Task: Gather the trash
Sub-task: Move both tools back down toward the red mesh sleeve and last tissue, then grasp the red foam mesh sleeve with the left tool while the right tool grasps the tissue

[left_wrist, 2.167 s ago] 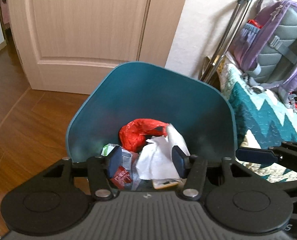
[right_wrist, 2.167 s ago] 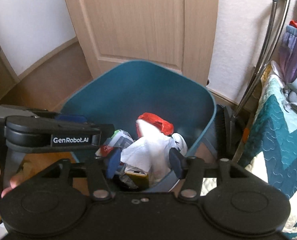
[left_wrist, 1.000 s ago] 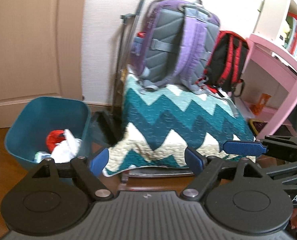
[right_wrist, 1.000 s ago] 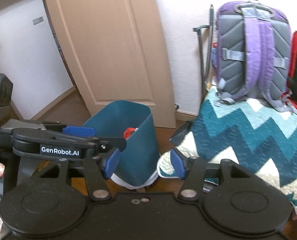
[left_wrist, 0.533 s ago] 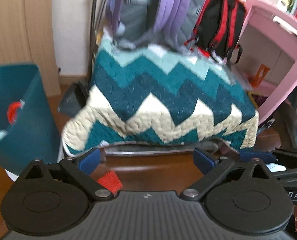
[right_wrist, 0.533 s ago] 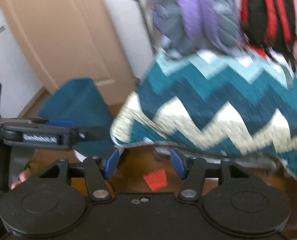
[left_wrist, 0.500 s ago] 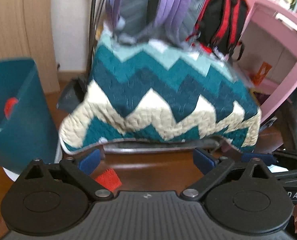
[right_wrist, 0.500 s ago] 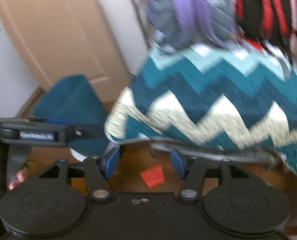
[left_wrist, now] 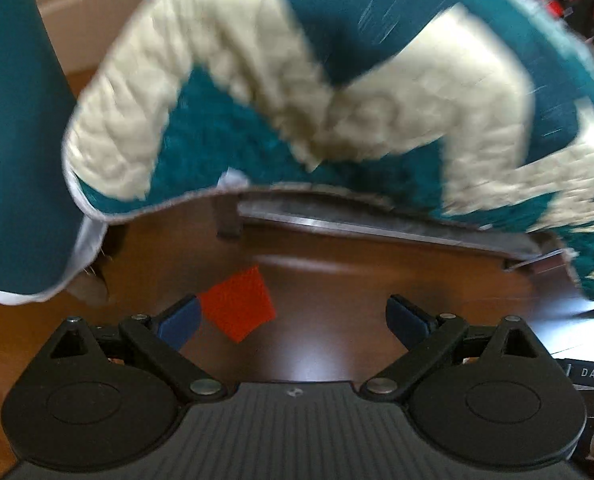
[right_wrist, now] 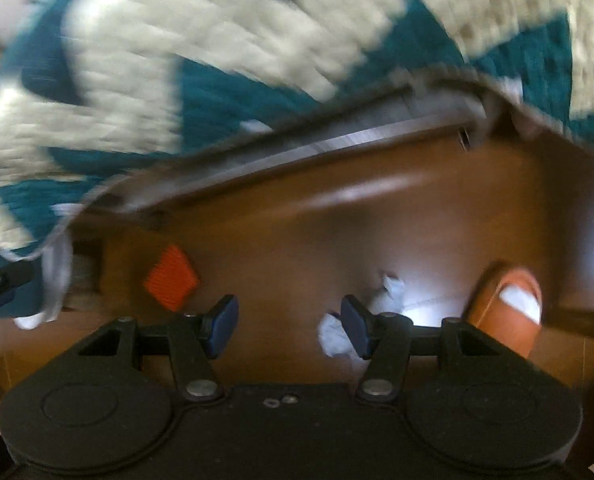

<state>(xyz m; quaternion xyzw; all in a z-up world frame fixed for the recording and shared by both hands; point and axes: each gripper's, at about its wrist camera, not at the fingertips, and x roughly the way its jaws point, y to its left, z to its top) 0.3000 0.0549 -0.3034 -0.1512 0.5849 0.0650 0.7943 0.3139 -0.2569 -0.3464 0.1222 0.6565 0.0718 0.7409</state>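
Observation:
A flat red scrap [left_wrist: 238, 304] lies on the dark wood floor, just right of the left pad of my left gripper [left_wrist: 293, 322]. That gripper points down, wide open, nothing between its fingers. The teal bin [left_wrist: 13, 128] fills the left edge of the left wrist view. In the right wrist view the red scrap [right_wrist: 171, 278] lies left of my right gripper [right_wrist: 287, 326], which is open and holds nothing. Two crumpled white paper bits [right_wrist: 389, 294] lie by its right pad, one partly hidden behind it.
A teal and cream zigzag quilt [left_wrist: 337, 92] hangs over a low metal frame [left_wrist: 377, 228] right ahead. A foot in an orange slipper [right_wrist: 505, 312] stands at the right in the right wrist view. Bare wood floor [left_wrist: 337, 280] lies between the frame and both grippers.
Both grippers have dropped from the bin toward the floor and tipped downward. The left jaws have spread wider. The red scrap and the white paper bits have come into close view.

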